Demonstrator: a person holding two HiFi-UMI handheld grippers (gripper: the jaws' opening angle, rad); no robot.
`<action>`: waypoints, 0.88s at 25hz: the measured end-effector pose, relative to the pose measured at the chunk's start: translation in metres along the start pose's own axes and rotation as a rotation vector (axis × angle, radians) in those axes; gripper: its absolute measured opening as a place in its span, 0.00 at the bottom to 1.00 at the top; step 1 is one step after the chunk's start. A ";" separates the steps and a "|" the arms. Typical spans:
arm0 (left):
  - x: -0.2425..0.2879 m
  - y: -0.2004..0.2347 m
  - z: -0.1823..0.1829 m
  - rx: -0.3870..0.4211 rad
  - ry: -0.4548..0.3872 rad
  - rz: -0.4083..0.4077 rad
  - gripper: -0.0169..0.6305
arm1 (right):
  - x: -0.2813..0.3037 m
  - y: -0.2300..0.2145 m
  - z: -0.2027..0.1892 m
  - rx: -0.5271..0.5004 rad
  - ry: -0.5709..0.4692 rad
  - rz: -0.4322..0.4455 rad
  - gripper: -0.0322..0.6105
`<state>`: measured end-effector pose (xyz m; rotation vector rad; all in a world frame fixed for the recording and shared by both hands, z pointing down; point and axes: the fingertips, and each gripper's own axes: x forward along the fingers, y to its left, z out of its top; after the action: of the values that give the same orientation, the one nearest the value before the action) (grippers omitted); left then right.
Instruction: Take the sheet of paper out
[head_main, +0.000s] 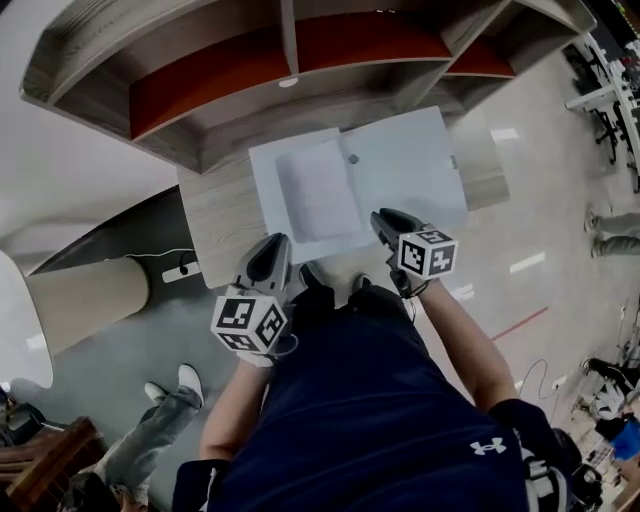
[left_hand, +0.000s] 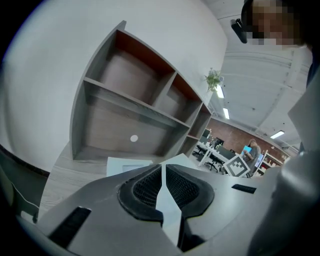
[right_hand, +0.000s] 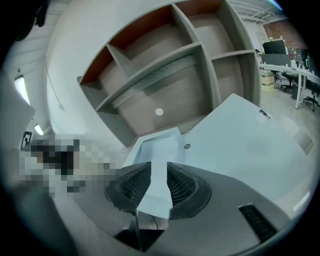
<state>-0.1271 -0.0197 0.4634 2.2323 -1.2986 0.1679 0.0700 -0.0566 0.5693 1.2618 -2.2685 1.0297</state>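
- Left gripper (left_hand: 163, 167): jaws clenched to a hairline slit, nothing between them. It hovers at the near edge of the desk (head_main: 215, 225), short of the folder (head_main: 400, 170).
- Right gripper (right_hand: 159, 167): jaws released, a clear gap between them, the pads pressing on nothing. It sits over the folder's near edge.
- Sheet of paper (head_main: 318, 190): flat on the left half of the open white folder, ahead of both grippers. Cannot tell whether it is tucked in.
- Folder lies spread on the wooden desk, its right half overhanging the desk's side edge.
- Empty shelf unit (head_main: 200, 90) stands behind the folder.
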 end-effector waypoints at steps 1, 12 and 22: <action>0.003 0.006 -0.002 0.001 0.008 -0.006 0.09 | 0.008 -0.003 0.000 0.013 0.013 0.002 0.18; 0.019 0.048 -0.030 -0.061 0.090 0.039 0.09 | 0.088 -0.036 -0.031 0.071 0.228 0.040 0.28; 0.023 0.043 -0.036 -0.101 0.099 0.111 0.09 | 0.133 -0.054 -0.029 0.084 0.266 0.033 0.32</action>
<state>-0.1447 -0.0355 0.5187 2.0426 -1.3481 0.2450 0.0417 -0.1315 0.6923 1.0503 -2.0690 1.2370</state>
